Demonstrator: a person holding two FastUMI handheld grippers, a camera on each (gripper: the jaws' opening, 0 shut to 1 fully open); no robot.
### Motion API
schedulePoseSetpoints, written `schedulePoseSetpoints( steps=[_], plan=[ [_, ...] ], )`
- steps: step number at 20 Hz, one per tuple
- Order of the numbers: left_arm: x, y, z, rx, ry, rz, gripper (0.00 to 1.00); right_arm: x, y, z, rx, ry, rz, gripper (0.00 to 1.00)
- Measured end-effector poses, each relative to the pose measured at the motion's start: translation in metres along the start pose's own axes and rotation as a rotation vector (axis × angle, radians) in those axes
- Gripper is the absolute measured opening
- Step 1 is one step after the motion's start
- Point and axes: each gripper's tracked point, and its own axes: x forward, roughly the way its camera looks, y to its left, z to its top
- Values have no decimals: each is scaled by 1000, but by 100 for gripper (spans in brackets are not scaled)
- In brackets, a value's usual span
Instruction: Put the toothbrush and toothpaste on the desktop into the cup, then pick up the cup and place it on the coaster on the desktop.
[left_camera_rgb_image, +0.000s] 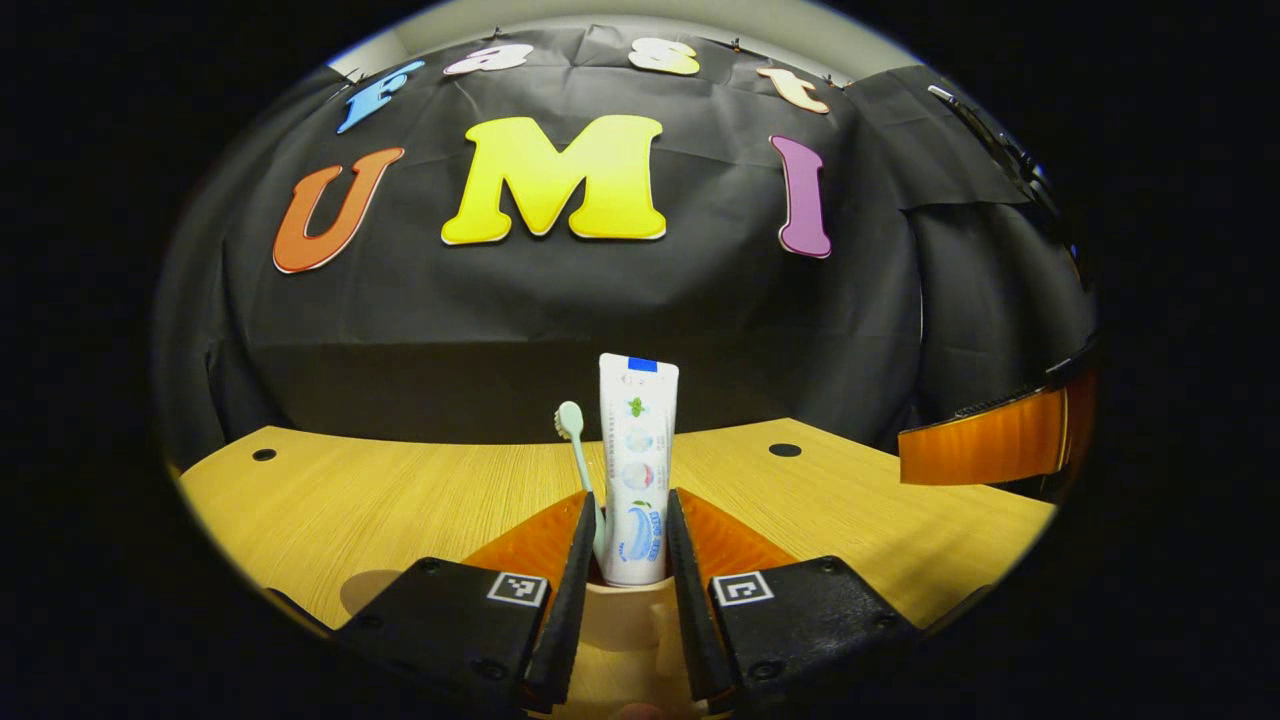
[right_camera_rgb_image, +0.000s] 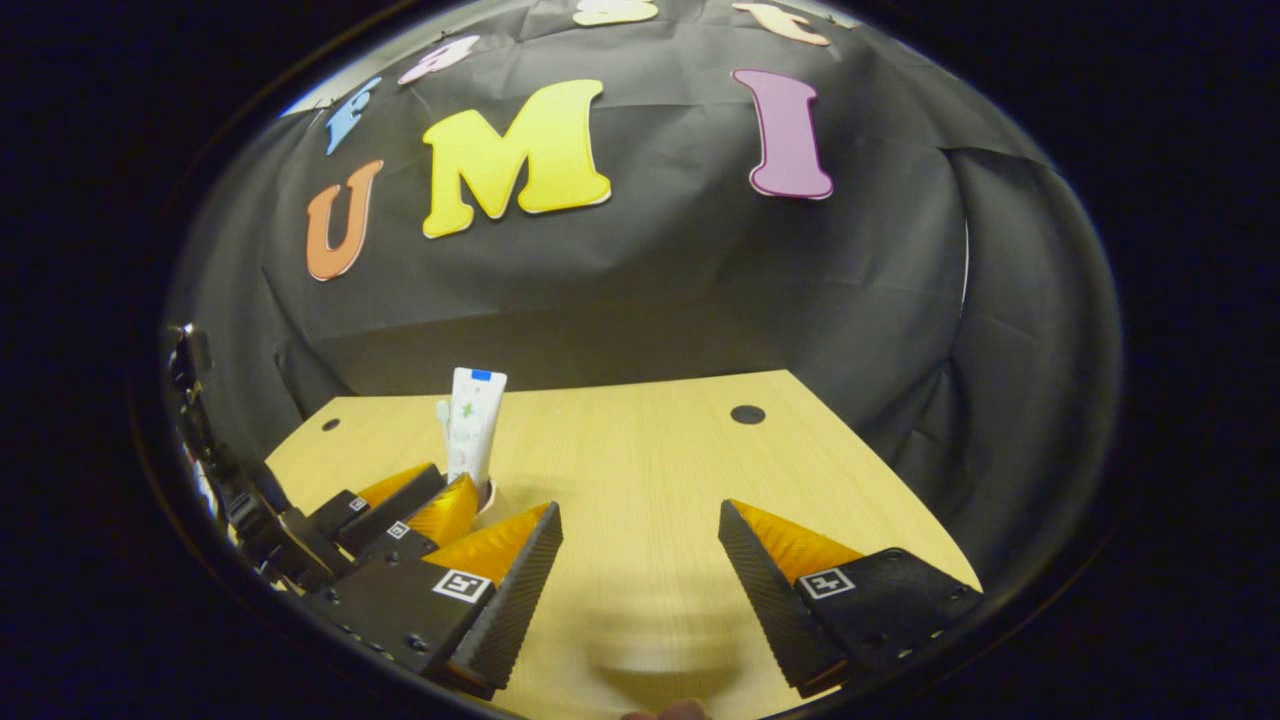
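A pale peach cup (left_camera_rgb_image: 628, 612) sits between my left gripper's (left_camera_rgb_image: 630, 500) fingers, which press on its two sides. In the cup a white toothpaste tube (left_camera_rgb_image: 637, 440) stands upright, and a light green toothbrush (left_camera_rgb_image: 574, 440) leans beside it, head up. In the right gripper view the same tube (right_camera_rgb_image: 473, 420) rises above the left gripper (right_camera_rgb_image: 425, 505) at the left, with a bit of the cup's rim (right_camera_rgb_image: 487, 496) showing. My right gripper (right_camera_rgb_image: 640, 530) stands open over bare tabletop, with nothing between its fingers. Whether the cup rests on the table or hangs above it I cannot tell.
The light wooden table (left_camera_rgb_image: 400, 490) has small dark holes near its far corners (left_camera_rgb_image: 264, 454) (left_camera_rgb_image: 784, 450). One finger of the right gripper (left_camera_rgb_image: 990, 440) juts in at the right of the left gripper view. Black cloth walls close the back and sides.
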Motion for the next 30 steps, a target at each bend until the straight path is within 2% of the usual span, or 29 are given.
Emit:
schedulePoseSetpoints(
  steps=[2,3,4,5,6,7,9,12,15,19,20,23,26,30],
  plan=[
    [-4,4,-1,-11,14,13,46,-1,5,1,-2,1,4,95],
    [-6,7,-2,-13,25,19,53,-1,7,-2,-7,6,3,95],
    [-10,10,2,-20,27,22,47,-2,10,-2,-12,11,3,95],
    [-17,12,6,-21,32,18,52,-3,13,-2,-17,16,3,95],
    [-24,15,11,-14,32,22,58,-4,16,-2,-21,21,5,95],
    [-32,24,16,-16,29,40,74,-4,21,-2,-27,32,9,95],
    [-49,44,25,-36,36,87,92,-5,36,-3,-31,55,24,95],
    [-82,69,40,-70,62,156,94,-9,57,-4,-30,94,35,93],
    [-114,90,52,-77,99,201,95,-11,82,-9,-47,153,55,95],
    [-155,120,75,-99,121,264,96,-12,110,-23,-93,279,84,93],
    [-165,127,84,-95,111,285,96,-11,113,-27,-111,311,74,96],
    [-184,145,107,-79,86,319,95,-3,119,-40,-155,383,57,94],
    [-201,158,124,-72,66,350,96,5,126,-57,-129,507,61,96],
    [-218,177,125,-64,96,405,97,20,128,-73,-139,627,41,94]
  ],
)
